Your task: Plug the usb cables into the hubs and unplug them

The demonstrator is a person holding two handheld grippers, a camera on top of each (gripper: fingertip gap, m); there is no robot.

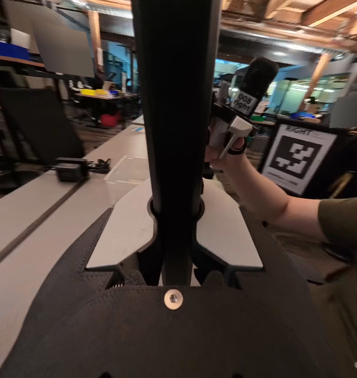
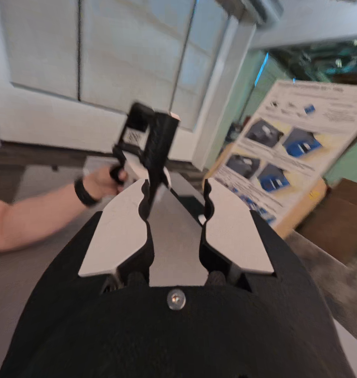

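Observation:
My left gripper is shut on a long black bar that runs up out of the top of the left wrist view. The right wrist view shows that bar in the left gripper, held up above the table by a hand. My right gripper is open and empty, raised above the grey table. Its handle shows in the left wrist view, gripped by a hand. I see no USB hub or plug in either view.
A black power adapter with a bundle of cables lies on the grey table at the left. A clear plastic tray lies beyond it. A marker board and an instruction poster stand at the right. My hands' fingertips stand some 9 centimetres from each other.

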